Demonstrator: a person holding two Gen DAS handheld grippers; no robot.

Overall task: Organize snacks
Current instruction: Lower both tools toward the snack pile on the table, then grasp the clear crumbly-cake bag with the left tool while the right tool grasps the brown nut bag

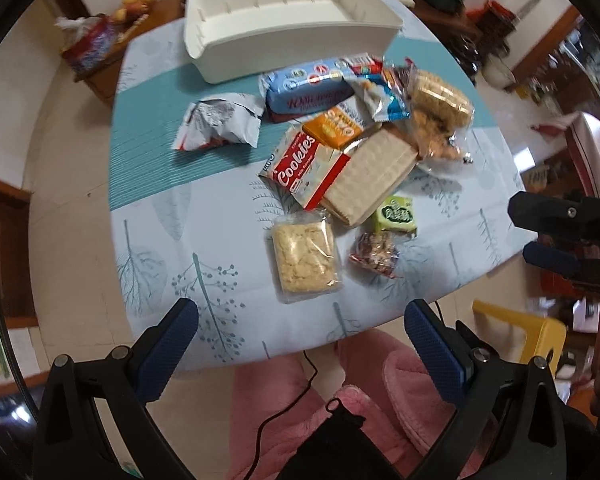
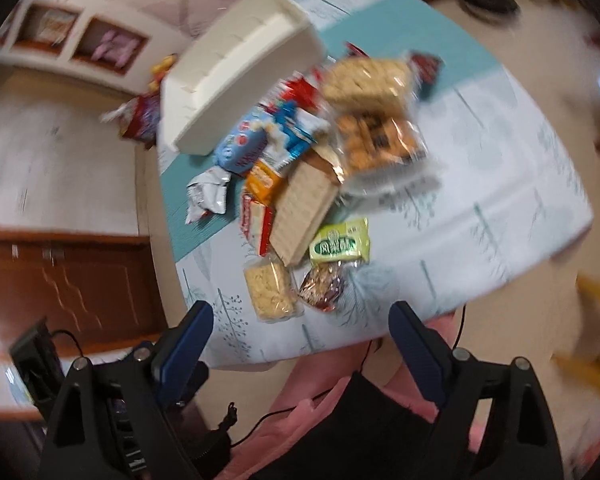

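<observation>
A heap of snack packs lies on the table: a blue biscuit pack, a red-and-white Cookies pack, a pale wafer block, a clear pack of crumbly biscuit, a small green pack and a silver wrapper. An empty white bin stands behind the heap. My left gripper hangs open above the table's near edge, just short of the crumbly biscuit pack, holding nothing. My right gripper is open too, above the near edge with the green pack ahead. Its fingers show at the right of the left wrist view.
The table wears a leaf-print cloth with a teal mat under the bin. A person's pink clothing and a black cable lie below the near edge. A yellow stool stands at the right, and wooden cabinets at the left.
</observation>
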